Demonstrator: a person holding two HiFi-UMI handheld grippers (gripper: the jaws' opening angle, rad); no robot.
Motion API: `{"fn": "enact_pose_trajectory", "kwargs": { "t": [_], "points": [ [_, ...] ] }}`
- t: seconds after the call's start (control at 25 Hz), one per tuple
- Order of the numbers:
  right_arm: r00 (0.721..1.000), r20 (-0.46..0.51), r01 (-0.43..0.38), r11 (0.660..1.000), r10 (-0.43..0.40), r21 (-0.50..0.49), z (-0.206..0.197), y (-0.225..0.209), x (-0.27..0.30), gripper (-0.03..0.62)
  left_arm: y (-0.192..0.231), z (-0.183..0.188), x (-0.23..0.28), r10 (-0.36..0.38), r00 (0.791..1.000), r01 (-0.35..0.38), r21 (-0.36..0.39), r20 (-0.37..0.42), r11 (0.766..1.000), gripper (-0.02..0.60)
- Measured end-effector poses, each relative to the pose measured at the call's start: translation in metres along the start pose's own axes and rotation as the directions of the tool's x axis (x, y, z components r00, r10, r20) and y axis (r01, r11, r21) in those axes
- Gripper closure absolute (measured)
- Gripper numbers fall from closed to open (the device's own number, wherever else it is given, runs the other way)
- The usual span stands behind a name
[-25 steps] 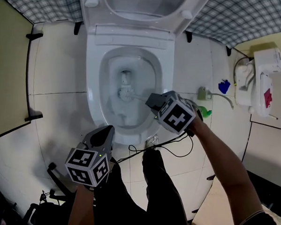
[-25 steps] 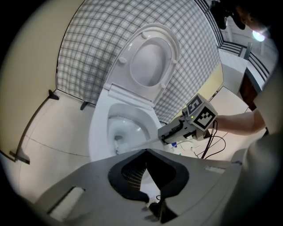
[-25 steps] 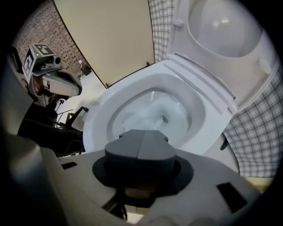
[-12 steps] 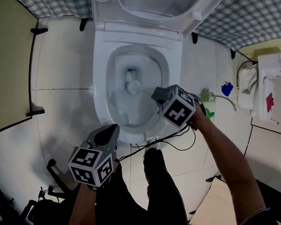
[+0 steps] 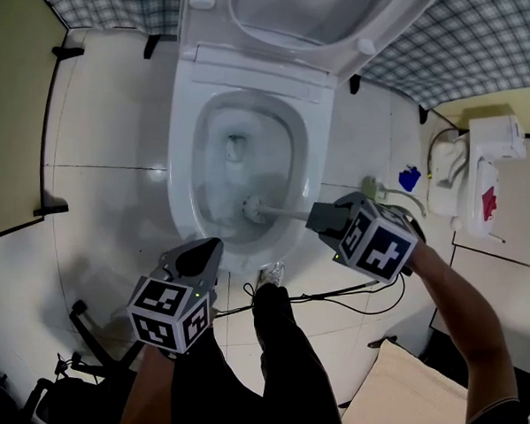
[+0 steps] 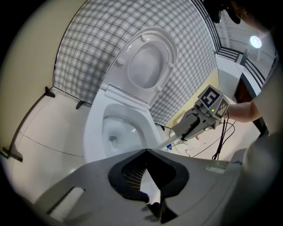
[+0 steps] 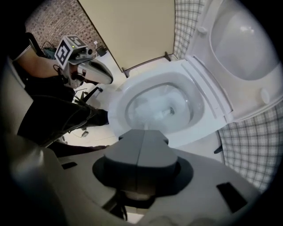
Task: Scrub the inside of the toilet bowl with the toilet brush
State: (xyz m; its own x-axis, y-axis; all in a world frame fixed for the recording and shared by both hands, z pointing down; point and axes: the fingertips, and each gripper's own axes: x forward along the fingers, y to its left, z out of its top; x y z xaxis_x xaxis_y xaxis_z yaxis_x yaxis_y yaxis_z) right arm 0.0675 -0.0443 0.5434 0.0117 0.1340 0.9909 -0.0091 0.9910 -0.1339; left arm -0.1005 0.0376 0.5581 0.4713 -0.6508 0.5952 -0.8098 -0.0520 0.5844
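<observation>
The white toilet bowl stands open with its lid raised. The toilet brush has its head against the near right wall inside the bowl, and its pale handle runs right into my right gripper, which is shut on it. The left gripper view shows that handle leaving the right gripper toward the bowl. In the right gripper view the jaws cover the handle, with the bowl beyond. My left gripper hangs shut and empty in front of the bowl's near rim, its jaw tips meeting.
The raised lid leans on a checked wall. A black cable trails over the floor by the person's dark leg. A small blue thing and a white box sit at the right, and a beige partition closes the left.
My right gripper moved right and toward the near side, drawing the brush head from the bowl's middle to its near right wall. The left gripper stayed put.
</observation>
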Motion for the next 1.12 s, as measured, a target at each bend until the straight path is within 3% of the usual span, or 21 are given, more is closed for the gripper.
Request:
{"fn": "enact_pose_trajectory", "kwargs": {
  "t": [0.2,0.56,0.92,1.12],
  "points": [
    [0.994,-0.106,-0.026,0.991,0.011,-0.134,-0.001,0.004,-0.016,0.424,-0.009,0.002,0.000,-0.018,1.000,0.018,0.006,0.010,1.000,0.574],
    [0.970,-0.185,0.106,0.963,-0.155,-0.249,0.015,-0.042,-0.023,0.425,-0.011,-0.009,-0.003,-0.022,1.000,0.023,0.007,-0.004,1.000,0.574],
    [0.926,-0.176,0.270,0.913,-0.333,-0.306,0.035,-0.101,-0.032,0.425,-0.009,-0.007,-0.005,-0.016,1.000,0.016,0.001,0.002,1.000,0.574],
    [0.910,-0.117,0.357,0.897,-0.397,-0.261,0.056,-0.134,-0.034,0.428,-0.008,-0.005,-0.003,-0.016,1.000,0.016,0.004,0.000,1.000,0.574]
  ]
}}
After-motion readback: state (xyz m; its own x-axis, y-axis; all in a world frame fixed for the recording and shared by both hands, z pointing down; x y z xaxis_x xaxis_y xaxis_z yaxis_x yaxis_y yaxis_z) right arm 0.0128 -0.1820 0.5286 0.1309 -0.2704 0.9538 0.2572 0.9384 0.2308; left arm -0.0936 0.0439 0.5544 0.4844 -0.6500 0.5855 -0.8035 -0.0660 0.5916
